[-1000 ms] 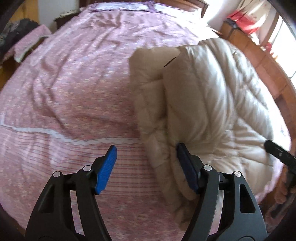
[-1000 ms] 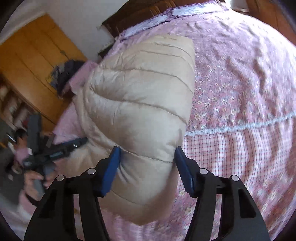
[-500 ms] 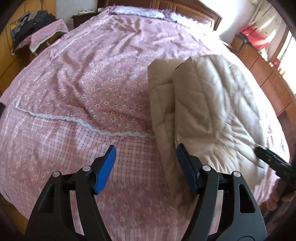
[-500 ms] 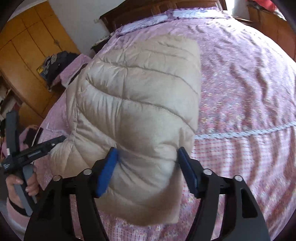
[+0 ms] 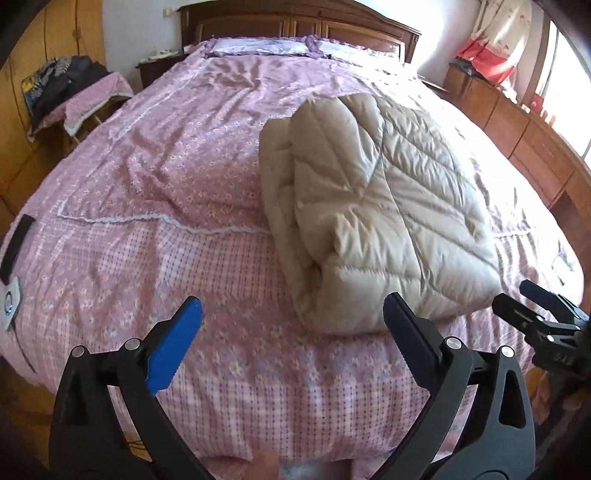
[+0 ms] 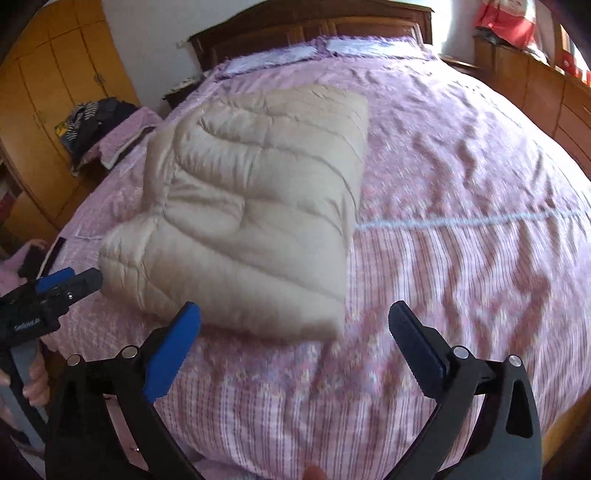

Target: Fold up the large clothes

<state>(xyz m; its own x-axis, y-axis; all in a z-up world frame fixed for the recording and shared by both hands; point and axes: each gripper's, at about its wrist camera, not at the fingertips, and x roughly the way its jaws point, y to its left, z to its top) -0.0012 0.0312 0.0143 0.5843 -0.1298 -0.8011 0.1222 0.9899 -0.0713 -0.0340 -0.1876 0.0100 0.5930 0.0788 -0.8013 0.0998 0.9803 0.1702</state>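
Observation:
A beige quilted puffer coat (image 5: 373, 214) lies folded into a thick bundle on the pink bed (image 5: 177, 192). My left gripper (image 5: 291, 317) hovers over the bedspread near the foot of the bed, its jaws opening wide with nothing between them; the coat lies just beyond its right finger. In the right wrist view the folded coat (image 6: 255, 210) sits ahead and to the left. My right gripper (image 6: 295, 321) is drawn back from the coat's near edge, jaws opening, empty. Each gripper shows in the other's view: right gripper (image 5: 539, 314), left gripper (image 6: 62, 284).
A dark wooden headboard (image 5: 295, 18) and pillows stand at the far end. A stool piled with dark clothes (image 5: 70, 92) is left of the bed, beside yellow wardrobes (image 6: 55, 74). Wooden cabinets (image 5: 524, 136) line the right side under a window. A dark flat object (image 5: 16, 240) lies at the bed's left edge.
Both grippers let go of the coat, spread their jaws wide and pulled back toward the foot of the bed. The coat now rests folded on the bedspread.

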